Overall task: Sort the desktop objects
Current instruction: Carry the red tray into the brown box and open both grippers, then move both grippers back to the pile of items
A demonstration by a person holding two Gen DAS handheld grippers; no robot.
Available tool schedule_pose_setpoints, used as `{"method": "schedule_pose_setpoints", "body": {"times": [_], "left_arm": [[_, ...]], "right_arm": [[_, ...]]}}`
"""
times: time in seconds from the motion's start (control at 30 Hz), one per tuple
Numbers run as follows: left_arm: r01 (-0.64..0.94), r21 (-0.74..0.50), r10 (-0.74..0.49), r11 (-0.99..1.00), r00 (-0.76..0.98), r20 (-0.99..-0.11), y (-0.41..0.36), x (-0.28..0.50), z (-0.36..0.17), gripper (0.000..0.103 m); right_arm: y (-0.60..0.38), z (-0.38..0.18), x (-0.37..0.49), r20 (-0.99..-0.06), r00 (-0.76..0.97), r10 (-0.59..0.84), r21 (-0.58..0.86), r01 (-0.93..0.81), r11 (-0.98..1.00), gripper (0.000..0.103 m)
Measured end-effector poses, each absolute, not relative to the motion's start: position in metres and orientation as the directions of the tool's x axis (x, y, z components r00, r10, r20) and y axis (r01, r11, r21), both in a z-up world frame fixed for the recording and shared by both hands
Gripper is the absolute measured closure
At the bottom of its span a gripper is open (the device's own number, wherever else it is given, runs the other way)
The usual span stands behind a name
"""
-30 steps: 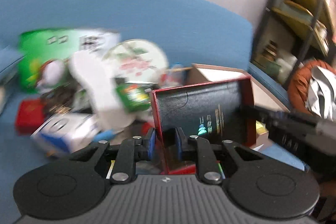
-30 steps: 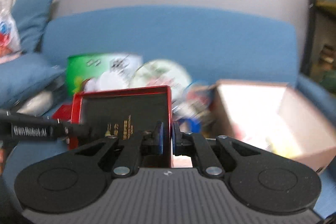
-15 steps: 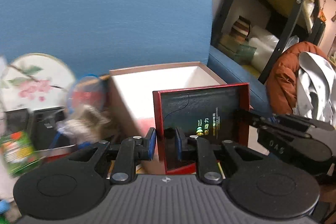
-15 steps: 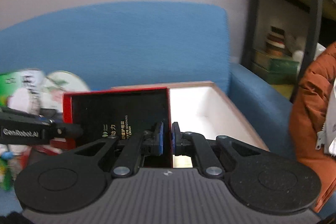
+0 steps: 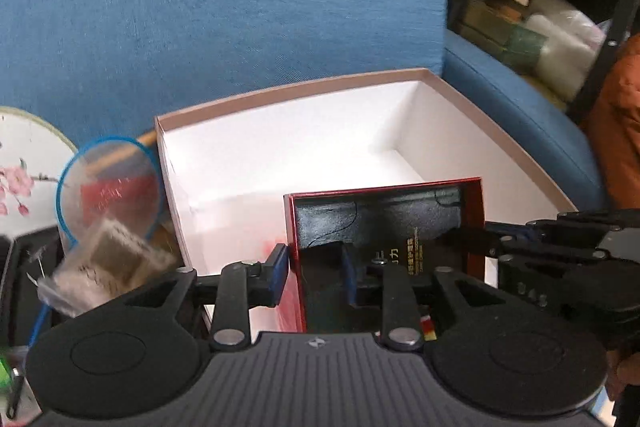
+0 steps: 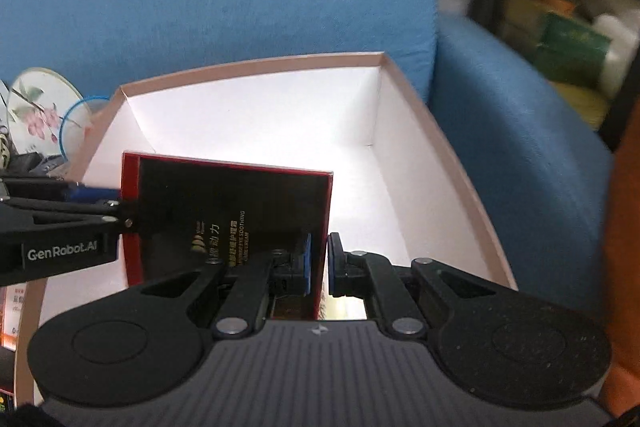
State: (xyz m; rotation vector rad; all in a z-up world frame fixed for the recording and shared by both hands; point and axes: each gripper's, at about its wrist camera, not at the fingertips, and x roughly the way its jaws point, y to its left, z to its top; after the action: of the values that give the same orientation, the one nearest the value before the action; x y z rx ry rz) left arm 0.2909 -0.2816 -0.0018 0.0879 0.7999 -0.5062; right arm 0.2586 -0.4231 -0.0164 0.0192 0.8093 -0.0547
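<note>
A black box with red edges and gold print (image 5: 384,227) (image 6: 236,211) is held over the open white carton (image 5: 288,155) (image 6: 256,115) on the blue sofa. My left gripper (image 5: 314,277) has its jaws spread wider than the box's left wall, which stands between them. My right gripper (image 6: 318,263) is shut on the box's right wall. Each gripper shows in the other's view, the right one (image 5: 560,251) at the box's right side, the left one (image 6: 60,223) at its left.
Left of the carton lie a blue-rimmed clear disc (image 5: 108,187), a round fan with pink flowers (image 5: 24,163) and a clear packet (image 5: 108,259). The blue sofa back (image 6: 200,7) rises behind. A dark shelf with stacked items (image 5: 540,7) stands at right.
Both grippers carried the box rightwards from the clutter to over the white carton and lower into it. The left gripper's jaws have opened off the box wall.
</note>
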Motion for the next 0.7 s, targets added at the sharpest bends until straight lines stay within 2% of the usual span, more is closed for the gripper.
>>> {"method": "schedule_pose_setpoints", "body": {"times": [0.17,0.2,0.23,0.3,0.33,0.43,0.5,0.57,0.7], "left_arm": [[0.486,-0.087,-0.408,0.87,0.607,-0.682,-0.287,0.303,0.002,0.071],[0.495,-0.101,-0.425,0.863,0.604,-0.674,-0.285,0.305,0.002,0.061],[0.506,-0.123,-0.45,0.854,0.598,-0.663,-0.283,0.305,0.002,0.042],[0.507,-0.153,-0.475,0.848,0.6,-0.644,-0.278,0.303,0.001,0.02],[0.505,-0.159,-0.48,0.849,0.608,-0.633,-0.275,0.301,0.001,0.018],[0.517,-0.188,-0.506,0.835,0.589,-0.63,-0.266,0.295,0.001,0.016],[0.518,-0.207,-0.52,0.83,0.582,-0.625,-0.262,0.29,0.004,0.016],[0.514,-0.223,-0.527,0.828,0.58,-0.621,-0.256,0.282,0.008,0.016],[0.531,-0.202,-0.532,0.823,0.595,-0.602,-0.25,0.262,0.019,0.015]], "right_arm": [[-0.42,-0.021,0.292,-0.728,0.68,-0.085,-0.012,0.112,0.994,0.097],[-0.423,-0.02,0.298,-0.732,0.675,-0.093,-0.008,0.129,0.992,0.097],[-0.427,-0.018,0.301,-0.714,0.693,-0.099,0.007,0.148,0.989,0.097],[-0.433,-0.015,0.302,-0.708,0.696,-0.118,0.014,0.181,0.983,0.095],[-0.435,-0.014,0.302,-0.704,0.7,-0.121,0.014,0.183,0.983,0.091],[-0.44,-0.009,0.294,-0.682,0.717,-0.143,-0.002,0.193,0.981,0.048],[-0.444,-0.008,0.287,-0.679,0.719,-0.145,0.016,0.212,0.977,0.039],[-0.449,-0.007,0.281,-0.686,0.716,-0.13,0.053,0.228,0.972,0.022],[-0.451,0.0,0.262,-0.677,0.728,-0.108,0.101,0.237,0.966,0.021]]}}
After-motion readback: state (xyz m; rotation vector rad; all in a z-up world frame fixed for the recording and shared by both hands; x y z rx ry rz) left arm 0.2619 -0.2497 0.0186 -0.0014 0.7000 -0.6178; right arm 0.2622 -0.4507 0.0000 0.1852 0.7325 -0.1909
